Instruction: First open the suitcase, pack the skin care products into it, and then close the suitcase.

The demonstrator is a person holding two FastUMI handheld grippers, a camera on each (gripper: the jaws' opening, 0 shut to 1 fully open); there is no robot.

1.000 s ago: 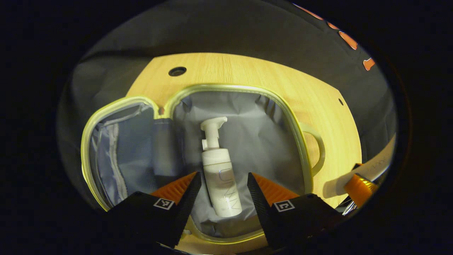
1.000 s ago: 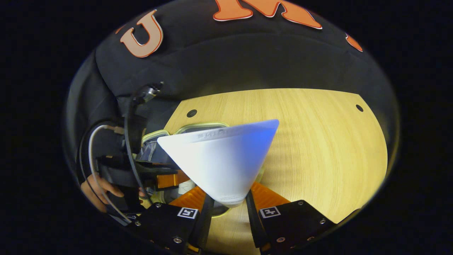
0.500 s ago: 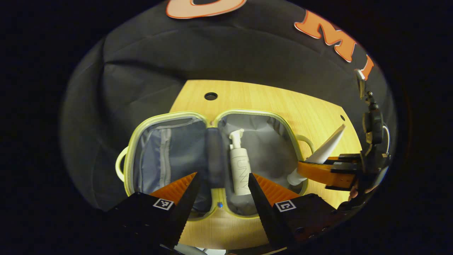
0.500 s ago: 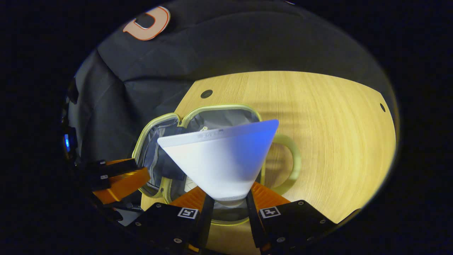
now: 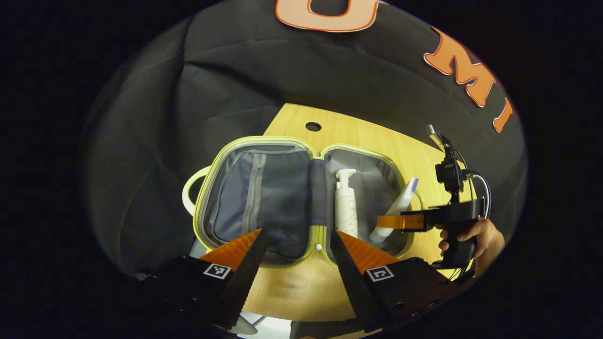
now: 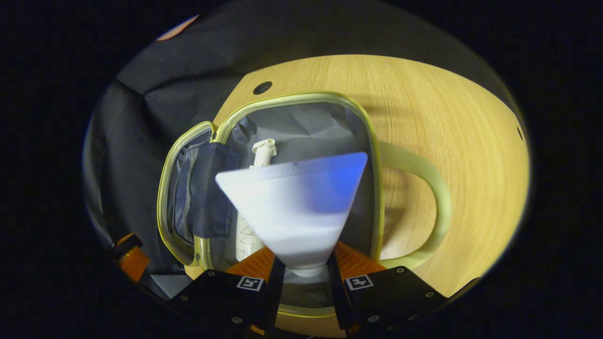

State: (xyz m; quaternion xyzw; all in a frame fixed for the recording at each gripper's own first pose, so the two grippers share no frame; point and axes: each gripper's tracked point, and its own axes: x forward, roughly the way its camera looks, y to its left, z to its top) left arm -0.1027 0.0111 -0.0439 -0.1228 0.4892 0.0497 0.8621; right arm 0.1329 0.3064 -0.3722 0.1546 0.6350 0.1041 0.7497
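Left gripper view looks down on a small yellow-green suitcase with a grey cloth lining [image 5: 301,141], lying wide open on a light wooden table [image 5: 292,292]. A white pump bottle [image 5: 346,207] lies in its right half. Pale grey letters run down the bottle, but they are too small to read. The left gripper [image 5: 294,256] hangs above the near edge with its fingers wide apart and nothing between them. Farther right, a hand [image 5: 471,235] holds the right gripper [image 5: 391,221] over the suitcase.

In the right gripper view, the right gripper [image 6: 304,275] is clamped on the cap end of a white squeeze tube with a blue patch [image 6: 294,207]. The tube sits above the right half, beside the bottle [image 6: 249,235]. A loop handle [image 6: 424,188] sticks out on the table.
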